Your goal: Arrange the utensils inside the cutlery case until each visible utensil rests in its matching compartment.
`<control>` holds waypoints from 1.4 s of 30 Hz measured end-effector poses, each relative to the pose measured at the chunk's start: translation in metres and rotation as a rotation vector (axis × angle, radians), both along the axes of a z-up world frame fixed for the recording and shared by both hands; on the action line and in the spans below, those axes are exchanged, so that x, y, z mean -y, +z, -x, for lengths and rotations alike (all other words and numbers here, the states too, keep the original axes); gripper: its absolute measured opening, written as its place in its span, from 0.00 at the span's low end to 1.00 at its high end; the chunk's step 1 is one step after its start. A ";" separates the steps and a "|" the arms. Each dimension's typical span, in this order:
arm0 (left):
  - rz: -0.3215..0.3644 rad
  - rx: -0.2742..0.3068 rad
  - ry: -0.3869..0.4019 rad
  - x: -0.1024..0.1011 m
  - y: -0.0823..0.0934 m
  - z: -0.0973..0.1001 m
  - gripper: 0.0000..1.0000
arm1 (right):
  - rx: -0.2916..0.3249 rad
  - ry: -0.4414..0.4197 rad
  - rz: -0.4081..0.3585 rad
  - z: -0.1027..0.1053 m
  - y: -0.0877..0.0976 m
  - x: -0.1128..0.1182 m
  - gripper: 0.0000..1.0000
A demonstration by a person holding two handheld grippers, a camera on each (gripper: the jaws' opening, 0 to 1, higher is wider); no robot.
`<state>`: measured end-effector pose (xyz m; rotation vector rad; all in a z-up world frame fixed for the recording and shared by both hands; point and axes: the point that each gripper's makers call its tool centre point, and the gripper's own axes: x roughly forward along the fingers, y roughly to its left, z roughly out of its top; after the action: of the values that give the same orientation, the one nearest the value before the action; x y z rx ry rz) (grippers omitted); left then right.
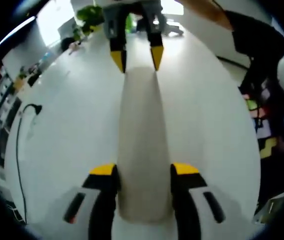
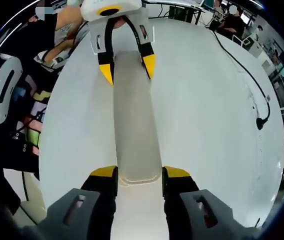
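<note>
Counter (image 1: 67, 130): broad, white and bare around my work; a black cable (image 2: 254, 90) trails along one edge.
Cutlery case (image 1: 141, 145): long, pale, closed, lying flat mid-counter between both my tongs, one at each short end.
Handling: I judge it a light, stiff plastic shell with smooth, slippery sides; best gripped low across the narrow ends. No utensils are to be seen.
Left tongs (image 1: 143, 172): jaws set either side of the near end, apparently pinching the case.
Right tongs (image 2: 139, 175): likewise straddling the opposite end, touching both sides, seemingly clamped on it.
</note>
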<state>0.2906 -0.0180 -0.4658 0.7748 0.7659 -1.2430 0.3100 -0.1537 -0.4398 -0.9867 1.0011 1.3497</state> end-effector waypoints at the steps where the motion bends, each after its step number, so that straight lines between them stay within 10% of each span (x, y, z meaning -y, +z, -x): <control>1: 0.000 -0.001 0.000 0.000 0.000 0.000 0.45 | -0.010 -0.015 -0.001 0.001 0.002 0.000 0.16; 42: 0.041 -0.027 0.005 0.001 -0.001 -0.001 0.45 | -0.056 -0.023 0.125 0.002 -0.006 0.002 0.14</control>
<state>0.2913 -0.0188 -0.4670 0.7236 0.7622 -1.2628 0.3077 -0.1559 -0.4461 -1.0320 1.1465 1.3146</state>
